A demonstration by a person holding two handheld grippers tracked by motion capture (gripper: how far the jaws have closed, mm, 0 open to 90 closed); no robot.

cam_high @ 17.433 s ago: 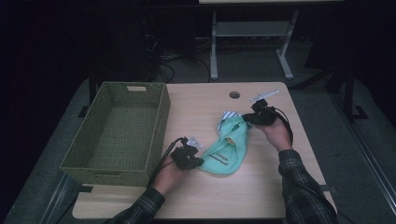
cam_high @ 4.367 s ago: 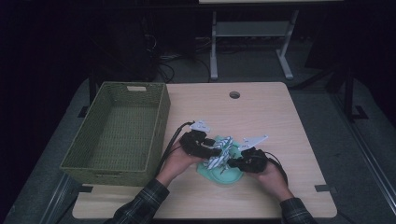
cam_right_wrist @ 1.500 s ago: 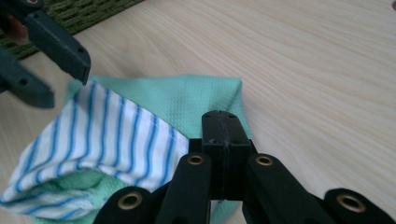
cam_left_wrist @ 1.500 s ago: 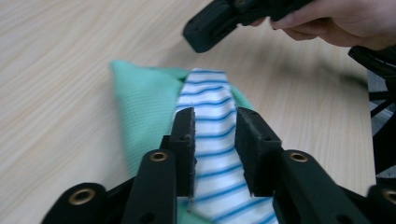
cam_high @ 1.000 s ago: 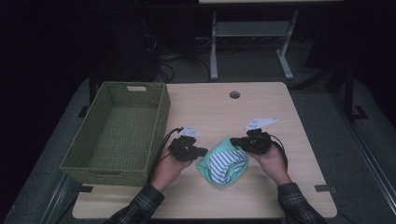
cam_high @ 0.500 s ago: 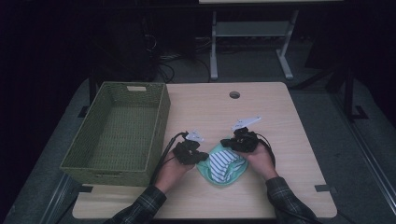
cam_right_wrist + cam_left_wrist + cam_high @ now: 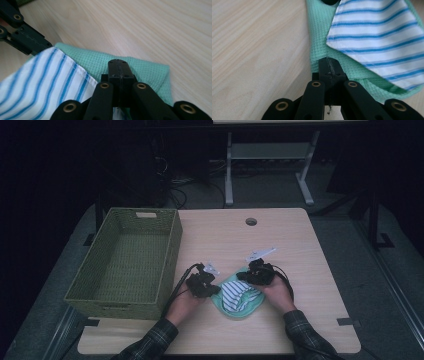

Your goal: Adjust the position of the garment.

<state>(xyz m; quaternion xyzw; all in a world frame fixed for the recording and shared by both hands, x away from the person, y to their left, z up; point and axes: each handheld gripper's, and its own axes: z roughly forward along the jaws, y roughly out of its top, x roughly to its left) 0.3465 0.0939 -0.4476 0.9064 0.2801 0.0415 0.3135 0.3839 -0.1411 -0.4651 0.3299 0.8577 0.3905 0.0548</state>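
Observation:
A mint-green waffle cloth (image 7: 239,296) with a white, blue-striped side lies bunched on the wooden table (image 7: 295,245), in front of centre. My left gripper (image 7: 202,284) is at its left edge and my right gripper (image 7: 255,274) at its upper right corner. In the left gripper view the left gripper (image 7: 329,61) is shut on the green hem (image 7: 319,32), beside the striped flap (image 7: 377,37). In the right gripper view the right gripper (image 7: 118,62) is shut on a green corner (image 7: 147,72); the left gripper (image 7: 22,35) shows at top left.
An olive woven basket (image 7: 172,245) stands at the table's left, close to my left hand. A round cable hole (image 7: 251,221) sits near the far edge. Bare wood lies to the right of the cloth and behind it. Beyond the table the dark floor holds a metal stand.
My right gripper has slid left toward the left one, carrying its cloth corner with it. The cloth is narrower and more bunched. The left gripper has shifted slightly nearer.

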